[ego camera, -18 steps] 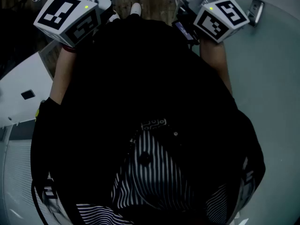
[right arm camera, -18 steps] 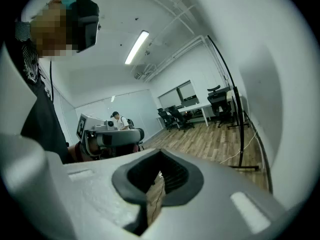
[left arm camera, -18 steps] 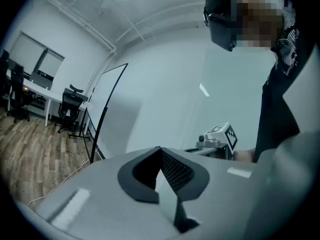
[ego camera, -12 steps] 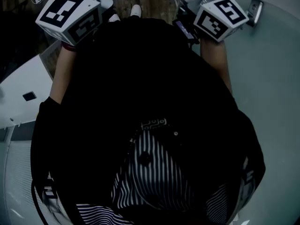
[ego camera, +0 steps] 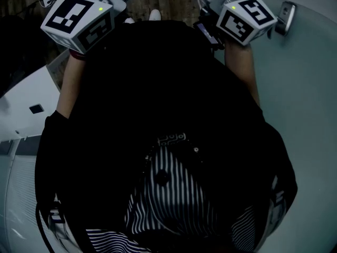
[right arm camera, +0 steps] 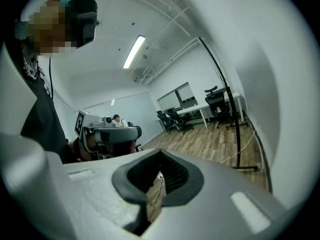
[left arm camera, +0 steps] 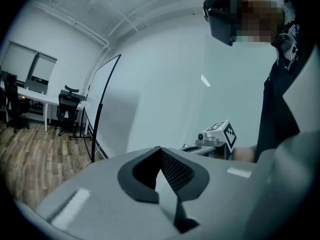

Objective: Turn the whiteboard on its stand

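left gripper [left arm camera: 162,176]: jaws together, nothing between them. It points roughly level across the person's front, toward the other tool.
right gripper [right arm camera: 157,181]: jaws together and empty, only wood floor [right arm camera: 200,141] shows through the slit. It is angled somewhat down and faces the left gripper.
whiteboard [right arm camera: 285,74]: large pale panel filling the right side of the right gripper view, near that tool but not touched by it. The person's torso blocks most of the head view, so I can't place the board there.
stand upright [right arm camera: 227,104]: thin black post along the board's edge, with its foot on the floor.
contact: none. Neither tool is on the board or the stand.
task status: my read is the turn hasn't started. Both tools need to open before any grip.
handling: looks like a stiff, flat panel, wide and awkward rather than heavy. The face is probably glossy and slick, so pads would skate on it and may mark it.
grip point: I'd take the frame edge, one tool per side, away from the pivot for leverage. Clamp across the rim, not the face.
risks: the stand could shift or tip if pushed off-axis. A cable [right arm camera: 245,144] lies on the floor by the foot and could snag. The panel may swing freely once it's moving, so turn it slowly.
clearance: office chairs [right arm camera: 220,101] stand well behind the board, clear of its swing as far as I can judge.
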